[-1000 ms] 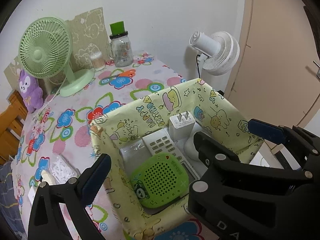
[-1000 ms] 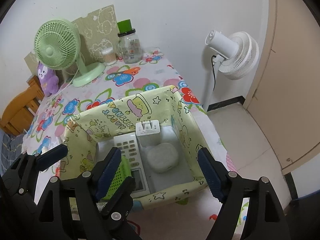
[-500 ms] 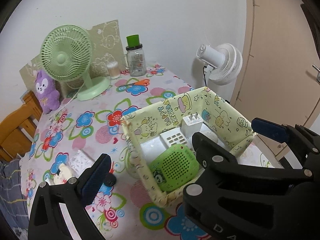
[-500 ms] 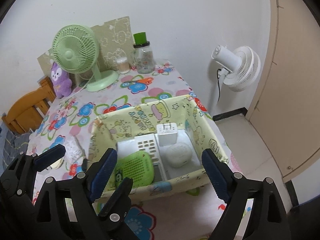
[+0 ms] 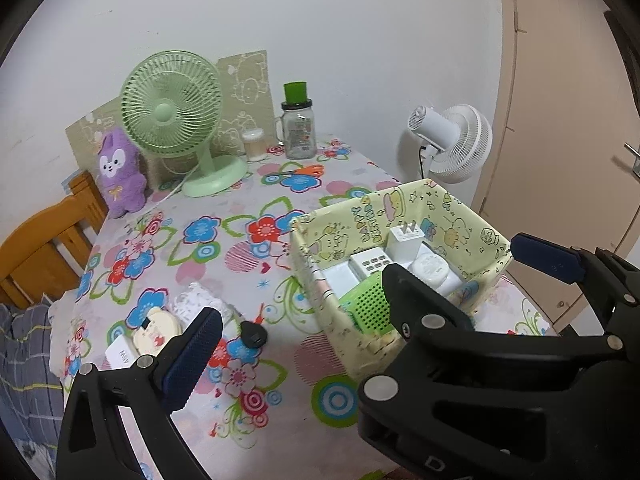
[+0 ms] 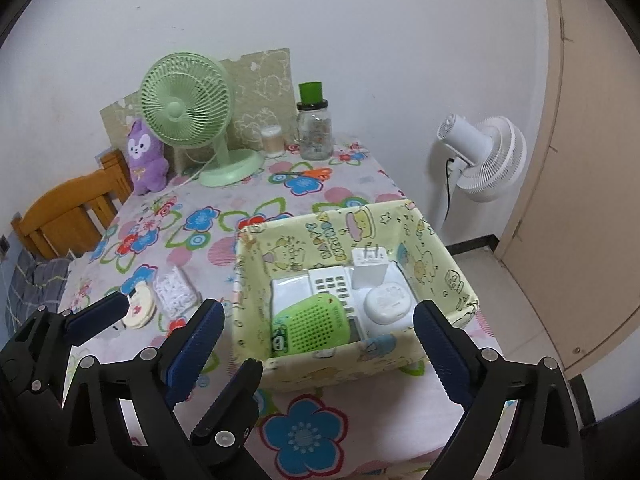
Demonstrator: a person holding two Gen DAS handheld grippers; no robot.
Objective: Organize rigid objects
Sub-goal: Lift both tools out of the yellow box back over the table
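From my left wrist camera, my left gripper hangs above the flowered table with its jaws wide apart and nothing between them. At 3 o'clock stands the yellow cartoon-print box. It holds a green speaker, a white charger with its prongs up, a white remote and a round white case. My right gripper's black frame covers the box's near corner. At 9 o'clock from the box lie a small black disc, a clear box of white clips and a round cream compact. A green desk fan, a purple plush and a glass jar with a green cap sit along the far edge at 11 to 12 o'clock.

From my right wrist camera, my right gripper has its jaws opening, with nothing pressed between the pads. The box sits just beyond the fingertips, in the gap between the 2 fingers. The speaker leans on the remote, the charger stands at the far wall, and the case rests at 3 o'clock of the speaker. My left gripper shows at 8 o'clock, apparently spread, though its right finger is foreshortened. The clip box and compact lie at 9 o'clock of the box.
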